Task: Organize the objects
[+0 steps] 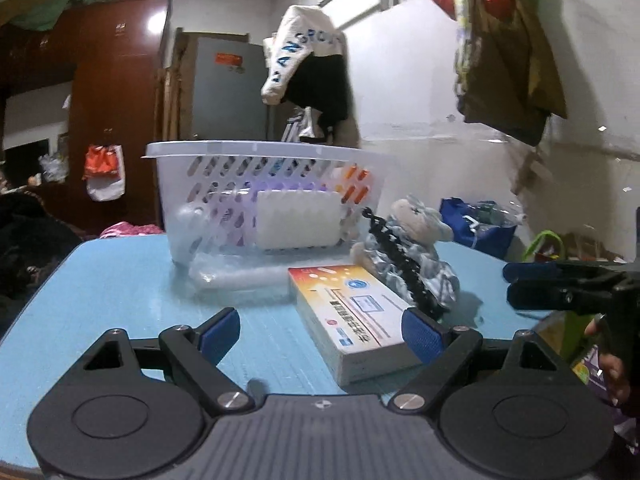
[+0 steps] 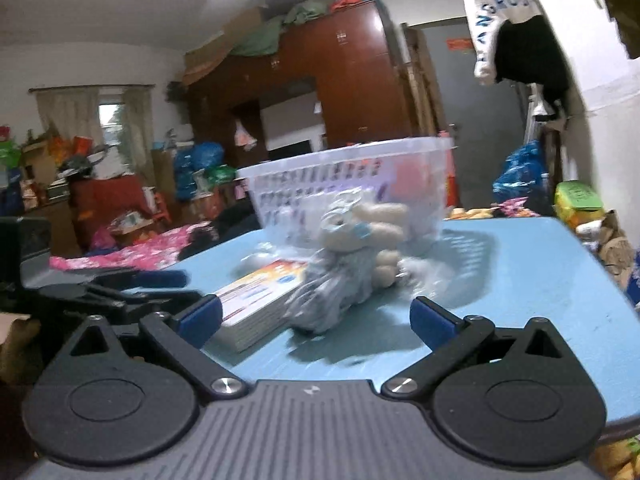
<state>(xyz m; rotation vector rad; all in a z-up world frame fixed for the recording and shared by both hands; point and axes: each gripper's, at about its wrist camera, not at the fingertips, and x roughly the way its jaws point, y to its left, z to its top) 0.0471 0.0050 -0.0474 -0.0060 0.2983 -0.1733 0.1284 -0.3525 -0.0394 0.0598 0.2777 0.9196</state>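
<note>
Left wrist view: blue bench (image 1: 120, 280), bare near left. Far centre, white basket (image 1: 264, 196); medicine box (image 1: 352, 320) and plush toy (image 1: 416, 252) near right. Left claw (image 1: 322, 330) wide open, empty.

Right wrist view: toy (image 2: 340, 268) ahead, box (image 2: 260, 300) left, bare bench right. Right claw (image 2: 316, 318) wide open, empty.

Your right gripper (image 2: 316, 320) hangs wide open over the blue table (image 2: 540, 280), empty. Ahead lies a stuffed toy (image 2: 340, 272), touching a flat box (image 2: 260, 296); behind stands a clear basket (image 2: 352, 184).
</note>
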